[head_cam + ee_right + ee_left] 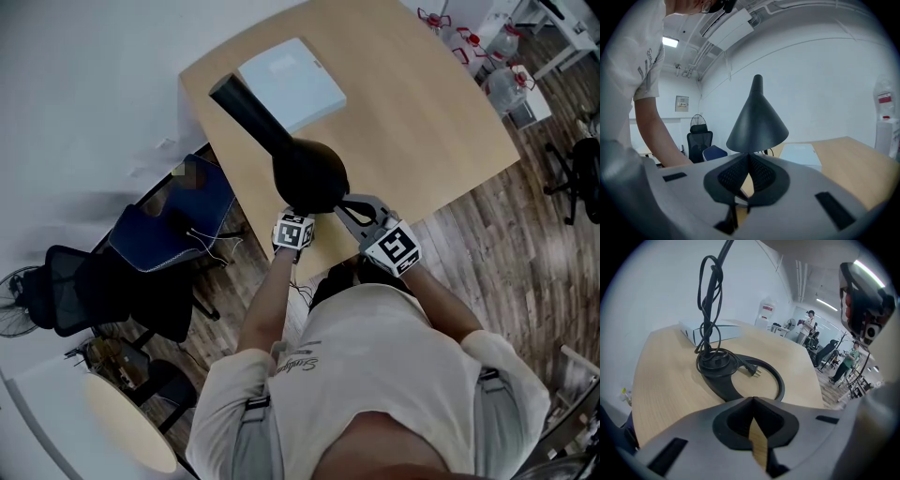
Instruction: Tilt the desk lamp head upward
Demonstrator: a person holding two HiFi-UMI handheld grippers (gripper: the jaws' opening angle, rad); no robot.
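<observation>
Black conical desk lamp head [758,119] not yet tilted.
Left gripper [752,401] and right gripper [749,157], closed and empty, hover close, seemingly poised to push.

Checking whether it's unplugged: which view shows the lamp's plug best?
Left gripper view: the plug lies inside the ring base, prongs bare. Head view: the lamp head covers it; the right gripper view misses it.
</observation>
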